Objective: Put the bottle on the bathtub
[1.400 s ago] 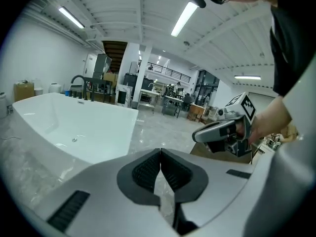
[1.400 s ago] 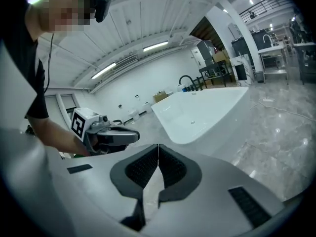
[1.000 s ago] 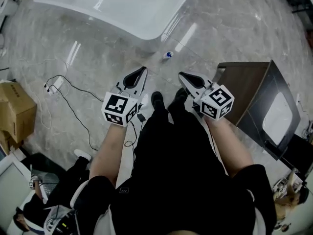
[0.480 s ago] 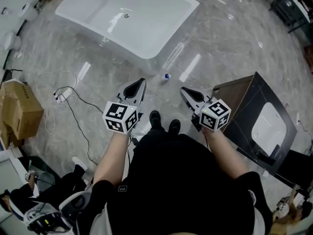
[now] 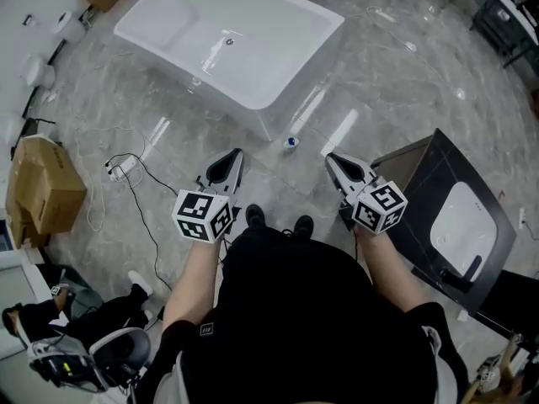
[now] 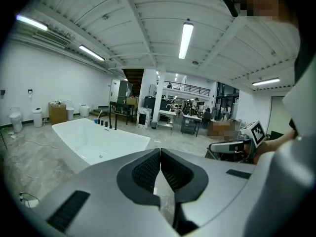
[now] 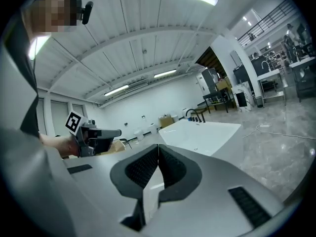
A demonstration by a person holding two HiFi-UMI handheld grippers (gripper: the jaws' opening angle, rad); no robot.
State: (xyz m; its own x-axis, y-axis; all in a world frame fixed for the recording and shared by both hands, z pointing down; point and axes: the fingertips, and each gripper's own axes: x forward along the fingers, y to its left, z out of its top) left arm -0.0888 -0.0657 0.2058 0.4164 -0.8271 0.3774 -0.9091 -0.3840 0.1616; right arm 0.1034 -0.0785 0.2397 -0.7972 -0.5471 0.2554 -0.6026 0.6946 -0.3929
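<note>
Marble floor [image 5: 396, 82] carries the white bathtub [image 5: 313, 53], the bottle [image 5: 290, 142] (blue and white) near its corner; my left tool [image 5: 236, 152] and right tool [image 5: 330, 157] are closed, empty.

**You're in a big open workshop hall**

You stand on a polished marble floor [image 5: 396, 82] with a freestanding bathtub [image 5: 227, 45], a cardboard box [image 5: 42, 196] and loose cables [image 5: 126, 168]. Around you are strip lights [image 6: 186, 40], workbenches [image 6: 190, 125] and a mezzanine railing [image 6: 190, 88].
</note>
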